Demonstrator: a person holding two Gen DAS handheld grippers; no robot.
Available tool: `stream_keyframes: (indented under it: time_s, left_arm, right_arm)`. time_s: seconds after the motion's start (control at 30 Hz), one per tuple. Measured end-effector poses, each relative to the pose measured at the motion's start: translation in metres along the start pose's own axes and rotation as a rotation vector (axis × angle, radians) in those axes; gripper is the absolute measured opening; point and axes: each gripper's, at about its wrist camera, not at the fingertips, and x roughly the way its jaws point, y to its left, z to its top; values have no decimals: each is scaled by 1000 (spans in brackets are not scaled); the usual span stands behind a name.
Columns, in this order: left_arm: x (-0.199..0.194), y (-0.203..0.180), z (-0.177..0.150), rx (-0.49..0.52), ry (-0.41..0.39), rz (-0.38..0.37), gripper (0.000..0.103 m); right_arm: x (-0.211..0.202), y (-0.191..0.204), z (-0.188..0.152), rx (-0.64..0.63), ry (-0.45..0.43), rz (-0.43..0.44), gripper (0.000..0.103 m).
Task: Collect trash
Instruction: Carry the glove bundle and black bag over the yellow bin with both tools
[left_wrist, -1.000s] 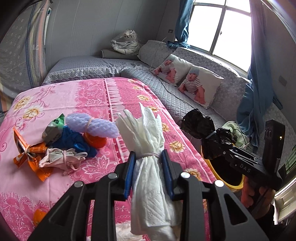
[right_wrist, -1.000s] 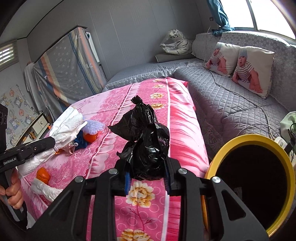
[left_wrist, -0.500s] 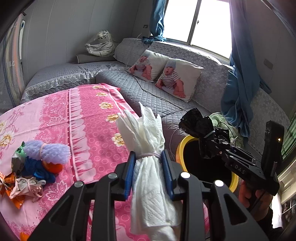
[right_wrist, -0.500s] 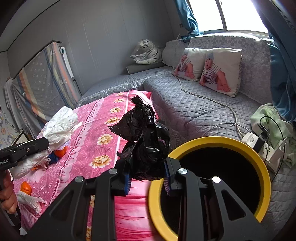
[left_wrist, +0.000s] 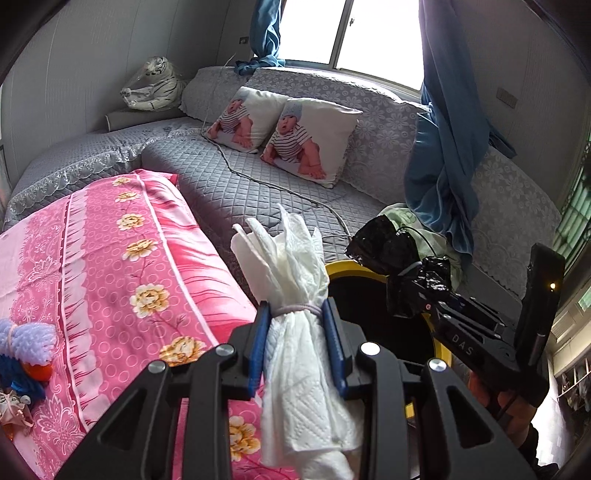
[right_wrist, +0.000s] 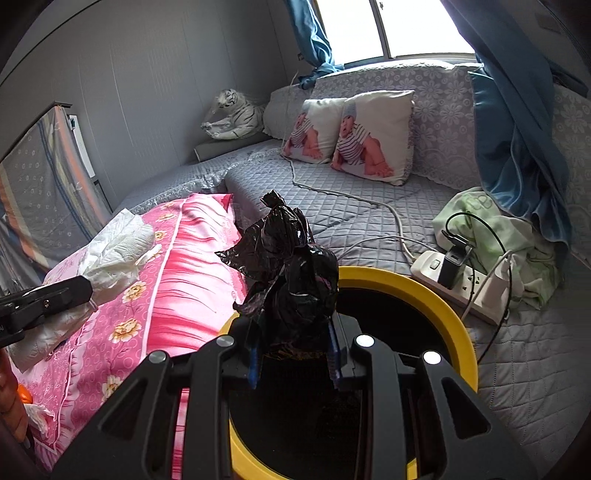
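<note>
My left gripper (left_wrist: 297, 317) is shut on a white paper-towel bundle (left_wrist: 295, 280) tied with an elastic band; it hangs over the pink bed edge beside the yellow-rimmed bin (left_wrist: 351, 271). My right gripper (right_wrist: 293, 343) is shut on a crumpled black plastic bag (right_wrist: 284, 258), held above the near-left rim of the bin (right_wrist: 424, 291), whose inside is dark. In the left wrist view the black bag (left_wrist: 402, 266) and the right gripper (left_wrist: 424, 295) show at the right, over the bin. The right wrist view catches the white bundle (right_wrist: 114, 251) at the left.
More trash lies on the pink bedspread (left_wrist: 110, 266) at the left: a purple-and-blue bundle (left_wrist: 26, 343) with an orange piece. A grey quilted couch (right_wrist: 351, 214) holds two pillows, a power strip (right_wrist: 461, 277) with cables, and a green cloth (right_wrist: 498, 236) beside the bin.
Both grippers have swung to the right, away from the trash pile on the bed, toward the yellow bin. The black bag now hangs over the bin's rim. Both grips are unchanged.
</note>
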Motion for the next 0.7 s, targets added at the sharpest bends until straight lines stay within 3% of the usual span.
stream_keyframes:
  time_s: [0.33, 0.7]
  left_arm:
    - [39, -34, 0, 51, 39, -58, 28]
    - [77, -48, -9, 58, 109, -70, 28]
  right_arm:
    - [7, -37, -9, 82, 35, -64, 26]
    - [18, -54, -18, 121, 76, -101, 26]
